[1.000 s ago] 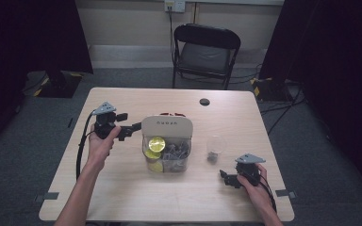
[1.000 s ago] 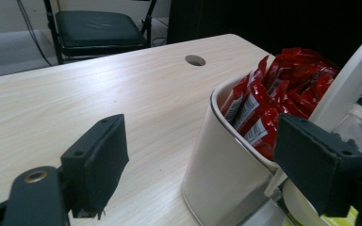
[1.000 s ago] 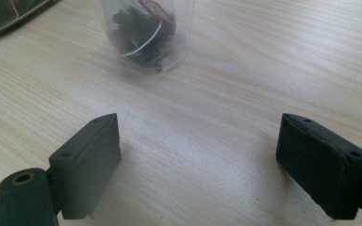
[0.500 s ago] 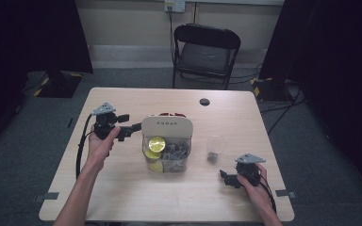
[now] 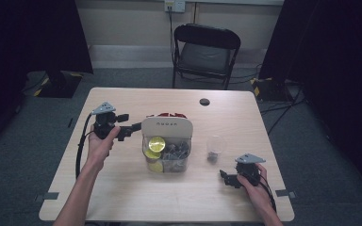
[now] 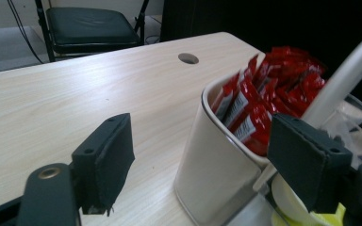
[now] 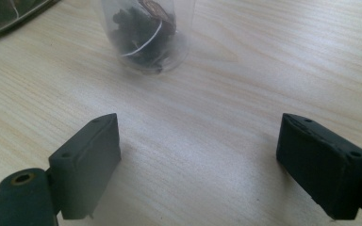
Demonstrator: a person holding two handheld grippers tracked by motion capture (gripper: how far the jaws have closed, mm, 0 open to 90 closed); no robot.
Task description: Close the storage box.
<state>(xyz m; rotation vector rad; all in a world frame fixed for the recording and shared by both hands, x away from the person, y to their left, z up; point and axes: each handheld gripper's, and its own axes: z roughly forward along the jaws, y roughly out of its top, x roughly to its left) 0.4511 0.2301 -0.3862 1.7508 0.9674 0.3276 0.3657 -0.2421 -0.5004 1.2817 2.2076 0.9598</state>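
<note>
While nothing is seen to have shifted over the last second, no progress is inferred. Left gripper (image 5: pixel 131 129) is held wide open, empty, at 9 o'clock of the white caddy (image 5: pixel 167 127) with red sachets (image 6: pixel 264 103). Right gripper (image 5: pixel 227 177) is held wide open, empty, at 5 o'clock of the clear cup (image 5: pixel 215 148).

A chair (image 5: pixel 206 52) is set behind the table (image 5: pixel 122 197), near a wall socket (image 5: pixel 174 4). A round hole (image 5: pixel 204 101) is cut in the tabletop near its far edge. Cables (image 5: pixel 283 110) are strewn on the grey floor (image 5: pixel 23 155), and dark curtains (image 5: pixel 339 56) are hung on both sides.
</note>
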